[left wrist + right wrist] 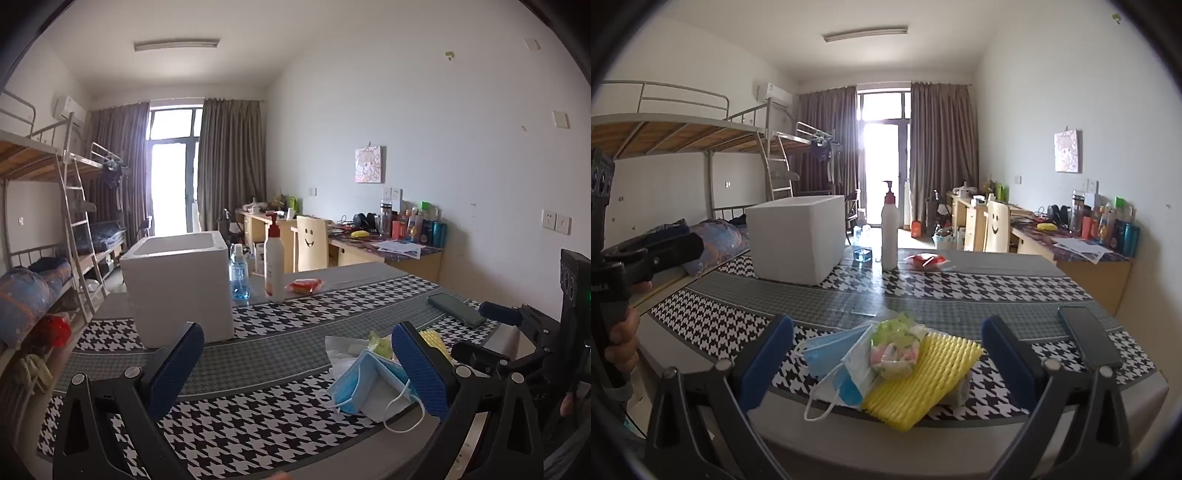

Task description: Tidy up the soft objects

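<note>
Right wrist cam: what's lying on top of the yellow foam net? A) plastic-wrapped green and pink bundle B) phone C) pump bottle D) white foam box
A: the plastic-wrapped bundle rests on the yellow foam net, beside the blue masks; the phone lies apart on the right.

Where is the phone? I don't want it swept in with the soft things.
The phone lies flat near the table's right edge in the right wrist view, just right of the yellow foam sheet and apart from it.

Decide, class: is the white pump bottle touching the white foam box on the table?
Apart. The right wrist view shows the pump bottle standing right of the foam box, with a strip of tablecloth and the room behind showing between them.
</note>
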Available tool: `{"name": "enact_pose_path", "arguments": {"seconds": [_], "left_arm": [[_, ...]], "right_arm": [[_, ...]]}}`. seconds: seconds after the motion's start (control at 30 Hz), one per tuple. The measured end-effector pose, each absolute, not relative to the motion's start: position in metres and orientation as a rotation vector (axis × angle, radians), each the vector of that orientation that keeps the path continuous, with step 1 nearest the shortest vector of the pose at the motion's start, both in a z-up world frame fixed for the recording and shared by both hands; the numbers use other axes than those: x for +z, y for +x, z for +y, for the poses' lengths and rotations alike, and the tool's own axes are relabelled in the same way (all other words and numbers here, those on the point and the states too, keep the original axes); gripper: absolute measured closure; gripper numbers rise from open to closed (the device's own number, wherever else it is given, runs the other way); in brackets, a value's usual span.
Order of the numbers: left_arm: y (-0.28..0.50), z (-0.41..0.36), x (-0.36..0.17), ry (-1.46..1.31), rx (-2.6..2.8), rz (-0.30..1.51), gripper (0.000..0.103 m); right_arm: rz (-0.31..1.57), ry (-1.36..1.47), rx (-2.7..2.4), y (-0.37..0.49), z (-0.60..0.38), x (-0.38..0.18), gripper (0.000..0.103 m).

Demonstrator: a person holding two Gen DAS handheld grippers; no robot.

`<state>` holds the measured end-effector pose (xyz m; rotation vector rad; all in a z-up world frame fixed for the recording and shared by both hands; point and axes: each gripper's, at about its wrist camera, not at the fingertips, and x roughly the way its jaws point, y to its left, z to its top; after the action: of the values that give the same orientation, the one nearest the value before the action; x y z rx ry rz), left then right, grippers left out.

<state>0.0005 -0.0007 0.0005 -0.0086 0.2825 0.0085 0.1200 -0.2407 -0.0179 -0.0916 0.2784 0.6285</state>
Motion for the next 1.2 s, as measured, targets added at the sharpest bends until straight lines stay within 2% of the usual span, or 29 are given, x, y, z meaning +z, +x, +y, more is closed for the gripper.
{"name": "enact_pose_path", "arguments": {"seconds": [0.57,1.2], "left_arm": [[0.003,0.008,-0.002,-0.082,0.038,0.274,0.001],[-0.001,0.004,0.001,-0.033,0.075,0.261,0.001]], "right_arm": [[0.283,-0.101,0.632,0.117,-0.238,-0.014,0.0],[0.283,-0.092,0.625,0.122,-0.242,-0.015,0.0]]}}
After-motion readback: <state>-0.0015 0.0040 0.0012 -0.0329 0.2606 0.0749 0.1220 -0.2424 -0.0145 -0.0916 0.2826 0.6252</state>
